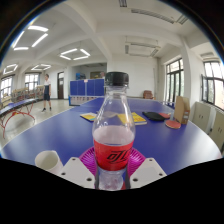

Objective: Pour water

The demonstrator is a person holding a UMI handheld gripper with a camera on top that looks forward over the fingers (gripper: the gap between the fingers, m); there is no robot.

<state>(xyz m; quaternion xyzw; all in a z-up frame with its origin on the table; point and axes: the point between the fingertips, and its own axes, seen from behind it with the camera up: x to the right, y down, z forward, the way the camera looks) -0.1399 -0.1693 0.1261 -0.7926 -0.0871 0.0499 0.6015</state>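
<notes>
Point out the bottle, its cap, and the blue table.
bottle (113, 130), gripper view, clear body above the label
cap (116, 79), gripper view, side of the black cap
blue table (60, 128), gripper view, bare top beside the bottle

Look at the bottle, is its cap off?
No, the bottle between the gripper fingers has its black cap on top.

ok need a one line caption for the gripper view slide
Clear plastic bottle with a black cap and red label, upright on a blue table, between the gripper fingers.
</notes>
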